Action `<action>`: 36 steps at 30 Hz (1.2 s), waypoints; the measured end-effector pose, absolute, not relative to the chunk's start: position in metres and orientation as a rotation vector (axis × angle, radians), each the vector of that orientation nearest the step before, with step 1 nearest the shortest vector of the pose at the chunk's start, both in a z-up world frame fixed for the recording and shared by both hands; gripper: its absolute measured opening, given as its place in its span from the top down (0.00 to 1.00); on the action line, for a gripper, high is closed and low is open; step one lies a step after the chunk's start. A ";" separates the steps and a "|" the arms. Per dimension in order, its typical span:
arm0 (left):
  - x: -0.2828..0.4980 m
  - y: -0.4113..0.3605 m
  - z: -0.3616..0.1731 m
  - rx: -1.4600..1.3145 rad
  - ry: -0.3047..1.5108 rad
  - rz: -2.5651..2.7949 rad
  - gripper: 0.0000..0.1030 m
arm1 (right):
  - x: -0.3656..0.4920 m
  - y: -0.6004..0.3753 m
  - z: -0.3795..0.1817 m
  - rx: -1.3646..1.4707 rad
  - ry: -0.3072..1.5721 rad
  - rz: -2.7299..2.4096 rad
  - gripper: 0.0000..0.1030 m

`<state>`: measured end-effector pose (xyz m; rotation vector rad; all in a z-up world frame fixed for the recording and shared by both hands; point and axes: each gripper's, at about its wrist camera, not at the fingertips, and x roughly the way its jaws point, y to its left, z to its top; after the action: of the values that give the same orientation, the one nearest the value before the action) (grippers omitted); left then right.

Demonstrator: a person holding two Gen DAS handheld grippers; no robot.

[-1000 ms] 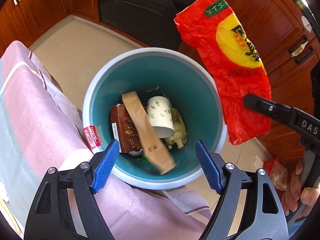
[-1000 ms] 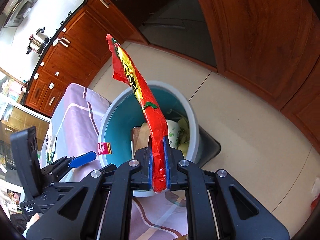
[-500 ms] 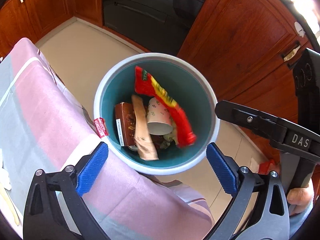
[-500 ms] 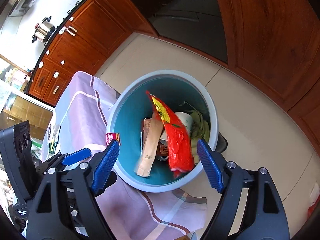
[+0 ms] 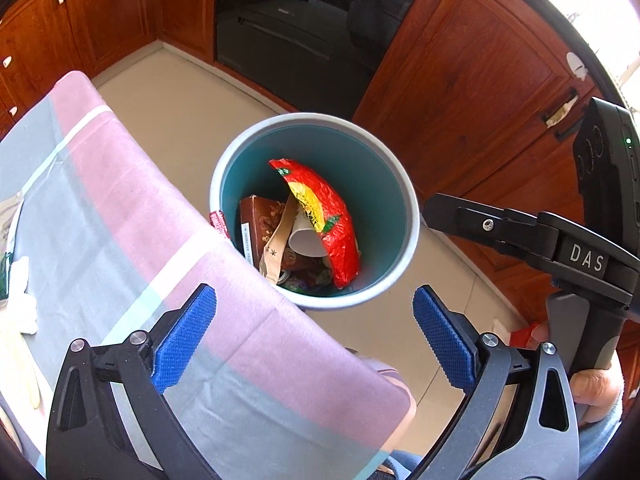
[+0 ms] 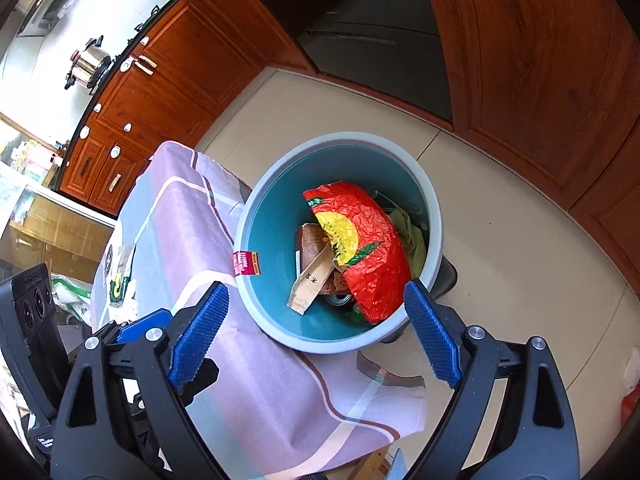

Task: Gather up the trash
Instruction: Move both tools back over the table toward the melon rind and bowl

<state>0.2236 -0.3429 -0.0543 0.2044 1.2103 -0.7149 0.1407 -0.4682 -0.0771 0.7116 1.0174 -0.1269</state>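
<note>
A round bin, teal inside with a pale rim, stands on the floor against the table's corner. A crumpled red and yellow snack bag lies inside it, on top of a brown box, a paper cup and a tan strip. My left gripper hangs open and empty above the table edge, short of the bin. My right gripper is over the bin's near rim, its jaws still opening with nothing between them. In the left wrist view its black body shows at the right.
A pink and grey striped cloth covers the table; wrappers and tissue lie on its far side. Wooden cabinets and a dark oven front ring the tiled floor. A pot sits on the counter.
The right gripper opened and let go of the red bag, which fell into the bin and settled on the other trash. Both grippers pulled back from the bin; the left one rose.
</note>
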 end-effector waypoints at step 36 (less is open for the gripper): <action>0.222 -0.021 -0.037 -0.094 1.131 -0.325 0.04 | 0.223 -0.198 -0.048 0.370 1.134 0.243 0.15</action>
<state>0.2216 -0.0209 -0.0367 -0.0935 1.1306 -0.3253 0.2228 -0.1978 -0.0482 0.3697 1.1338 0.2435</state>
